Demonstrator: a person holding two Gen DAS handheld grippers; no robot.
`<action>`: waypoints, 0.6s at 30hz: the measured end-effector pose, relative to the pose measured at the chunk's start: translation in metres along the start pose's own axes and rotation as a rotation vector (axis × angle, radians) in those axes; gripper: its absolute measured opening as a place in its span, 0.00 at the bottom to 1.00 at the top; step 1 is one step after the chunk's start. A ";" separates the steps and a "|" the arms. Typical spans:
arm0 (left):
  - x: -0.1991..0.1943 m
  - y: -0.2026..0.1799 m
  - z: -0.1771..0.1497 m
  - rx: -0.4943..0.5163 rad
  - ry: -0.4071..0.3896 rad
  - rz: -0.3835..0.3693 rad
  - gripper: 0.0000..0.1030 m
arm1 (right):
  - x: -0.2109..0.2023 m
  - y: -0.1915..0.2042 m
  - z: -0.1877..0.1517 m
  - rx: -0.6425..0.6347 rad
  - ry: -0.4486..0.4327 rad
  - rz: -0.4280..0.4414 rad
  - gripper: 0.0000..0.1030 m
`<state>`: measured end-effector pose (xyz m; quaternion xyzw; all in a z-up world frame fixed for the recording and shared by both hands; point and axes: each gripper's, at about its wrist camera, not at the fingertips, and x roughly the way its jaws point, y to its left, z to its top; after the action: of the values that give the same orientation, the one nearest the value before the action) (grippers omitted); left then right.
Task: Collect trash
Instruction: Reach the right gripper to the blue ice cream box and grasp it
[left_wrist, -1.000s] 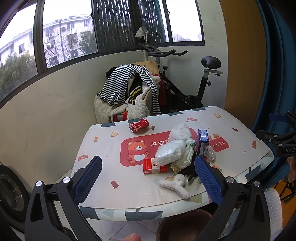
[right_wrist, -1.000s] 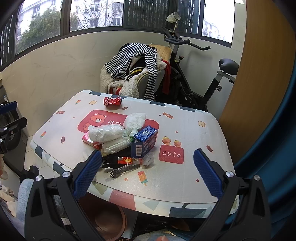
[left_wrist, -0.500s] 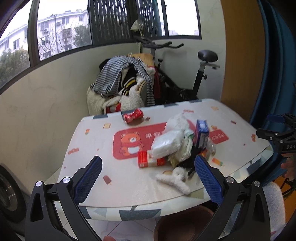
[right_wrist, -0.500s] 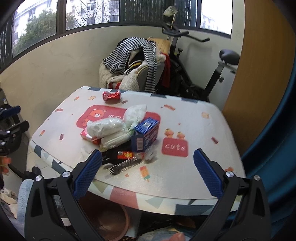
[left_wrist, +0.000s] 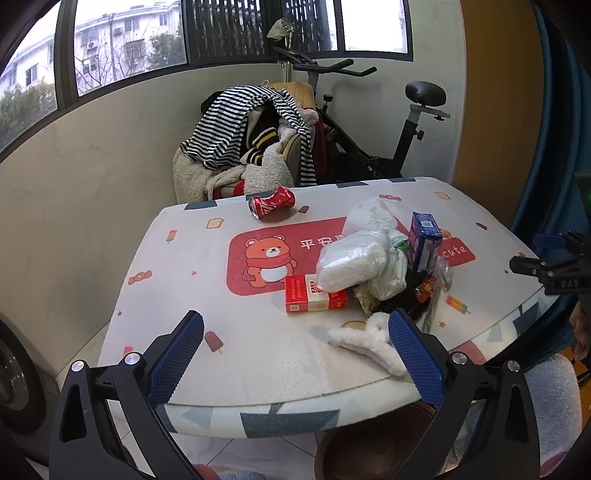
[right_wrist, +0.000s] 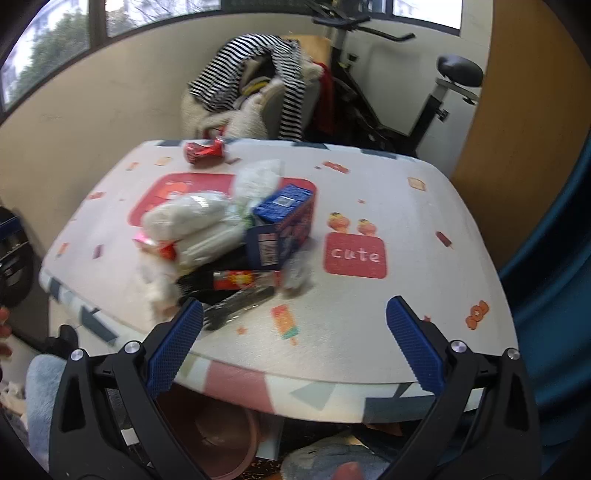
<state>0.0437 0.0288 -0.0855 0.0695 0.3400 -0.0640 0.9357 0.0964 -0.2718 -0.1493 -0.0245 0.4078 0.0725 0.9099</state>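
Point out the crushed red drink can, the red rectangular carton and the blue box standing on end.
Crushed red drink can (left_wrist: 272, 202), left wrist view: middle of its dented side.
Red rectangular carton (left_wrist: 312, 297), left wrist view: its top face.
Blue box (right_wrist: 281, 224), right wrist view: near the top edge.

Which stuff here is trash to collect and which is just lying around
Trash to collect:
crushed red can
red packet
plastic bags
blue carton
snack wrapper

Just lying about:
striped clothes on a chair
exercise bike
fluffy hair clip
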 end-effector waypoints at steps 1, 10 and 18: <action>0.004 0.002 0.000 -0.002 0.002 0.002 0.95 | 0.005 -0.002 0.004 0.015 -0.006 0.011 0.95; 0.039 0.008 0.006 -0.016 0.054 -0.009 0.95 | 0.077 -0.010 0.055 0.151 0.027 0.117 0.93; 0.057 0.005 0.015 -0.038 0.056 0.013 0.95 | 0.151 -0.011 0.083 0.332 0.136 0.141 0.81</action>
<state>0.0972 0.0271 -0.1102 0.0558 0.3666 -0.0497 0.9274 0.2591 -0.2570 -0.2065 0.1498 0.4754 0.0661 0.8644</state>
